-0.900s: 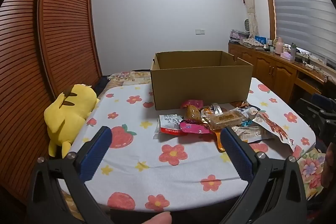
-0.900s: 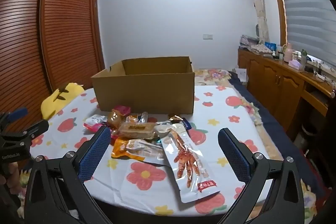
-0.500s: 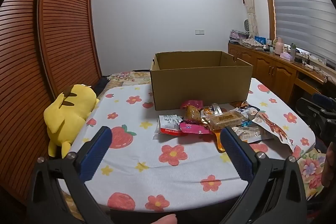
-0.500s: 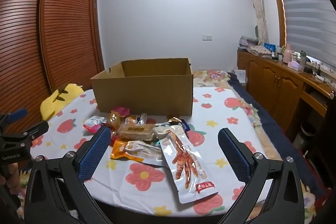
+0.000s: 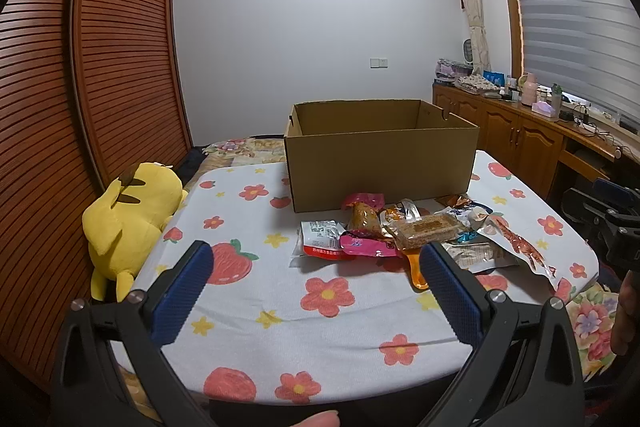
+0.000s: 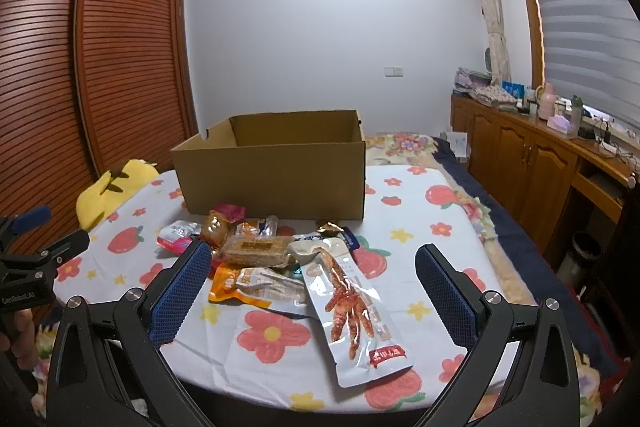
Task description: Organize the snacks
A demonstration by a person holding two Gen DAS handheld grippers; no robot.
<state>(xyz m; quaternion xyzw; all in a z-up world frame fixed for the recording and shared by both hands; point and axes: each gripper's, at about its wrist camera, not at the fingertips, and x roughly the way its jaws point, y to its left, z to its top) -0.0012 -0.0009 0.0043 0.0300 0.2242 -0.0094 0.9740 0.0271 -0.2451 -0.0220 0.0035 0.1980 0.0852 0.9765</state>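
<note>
A heap of snack packets point(image 5: 404, 233) point(image 6: 264, 259) lies on the flowered tablecloth in front of an open cardboard box point(image 5: 380, 159) point(image 6: 276, 171). A long clear packet with a chicken foot point(image 6: 352, 303) lies nearest in the right wrist view; a brown cake bar point(image 5: 426, 229) point(image 6: 256, 249) tops the heap. My left gripper point(image 5: 316, 259) hangs open above the table's near edge, short of the heap. Likewise open, my right gripper point(image 6: 312, 263) has nothing between its fingers; the packets lie beyond them.
A yellow plush toy point(image 5: 128, 215) point(image 6: 108, 189) lies at the table's left edge against a slatted wooden wardrobe point(image 5: 80, 99). A wooden sideboard point(image 6: 532, 163) with small items runs along the right wall. The tablecloth point(image 5: 328, 319) hangs over the near edge.
Both grippers stay open and nearly still. The right wrist view has crept slightly closer to the packets.
</note>
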